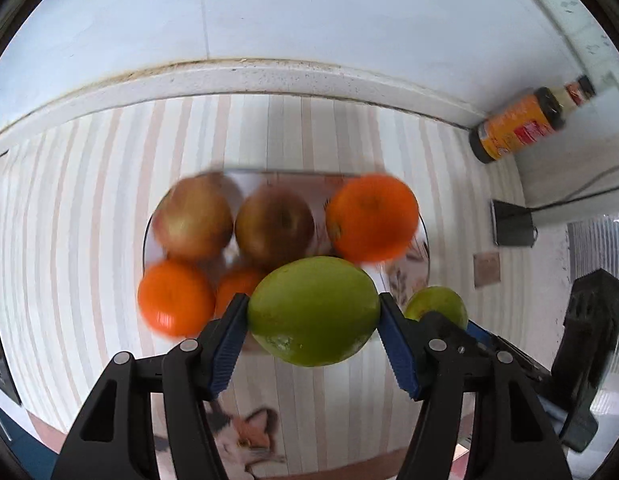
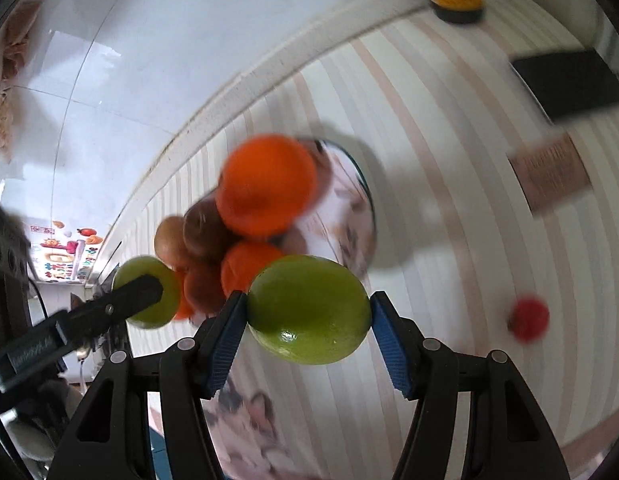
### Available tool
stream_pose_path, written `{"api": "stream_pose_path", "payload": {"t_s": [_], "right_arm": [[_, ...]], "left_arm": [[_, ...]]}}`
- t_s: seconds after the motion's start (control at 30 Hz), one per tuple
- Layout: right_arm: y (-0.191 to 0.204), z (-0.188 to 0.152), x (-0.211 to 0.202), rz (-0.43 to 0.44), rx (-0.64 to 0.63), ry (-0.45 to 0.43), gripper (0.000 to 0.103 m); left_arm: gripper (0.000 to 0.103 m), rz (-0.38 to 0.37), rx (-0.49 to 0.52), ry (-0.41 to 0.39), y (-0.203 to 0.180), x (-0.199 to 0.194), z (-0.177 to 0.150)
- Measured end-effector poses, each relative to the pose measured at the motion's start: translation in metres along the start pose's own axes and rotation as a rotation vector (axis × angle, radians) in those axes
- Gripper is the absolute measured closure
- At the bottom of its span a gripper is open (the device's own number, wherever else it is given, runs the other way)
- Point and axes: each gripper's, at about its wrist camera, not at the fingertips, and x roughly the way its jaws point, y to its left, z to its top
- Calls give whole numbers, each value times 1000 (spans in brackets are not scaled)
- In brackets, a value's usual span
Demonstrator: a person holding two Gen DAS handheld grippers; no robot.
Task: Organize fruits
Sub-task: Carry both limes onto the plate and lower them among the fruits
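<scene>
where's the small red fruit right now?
Only in the right wrist view: the small red fruit lies alone on the striped tablecloth, right of the green fruit held in the right gripper and well clear of the plate.

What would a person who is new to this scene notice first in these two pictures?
Each claw grips a green fruit: the left claw holds one green fruit, the right claw another. Just beyond them, a plate on the striped tablecloth carries oranges and brownish apples crowded together.
</scene>
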Motion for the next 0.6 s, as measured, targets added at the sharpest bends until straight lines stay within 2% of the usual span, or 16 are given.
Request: {"api": "stream_pose_path", "payload": {"t_s": [0.17, 0.27, 0.6], "right_arm": [[17, 20, 24, -68, -63, 21, 38], [17, 22, 32, -94, -83, 20, 38], [9, 20, 44, -86, -82, 38, 37]], "left_arm": [[41, 5, 10, 71, -3, 24, 23], [41, 17, 18, 81, -6, 32, 31], [41, 62, 49, 102, -16, 39, 31]]}}
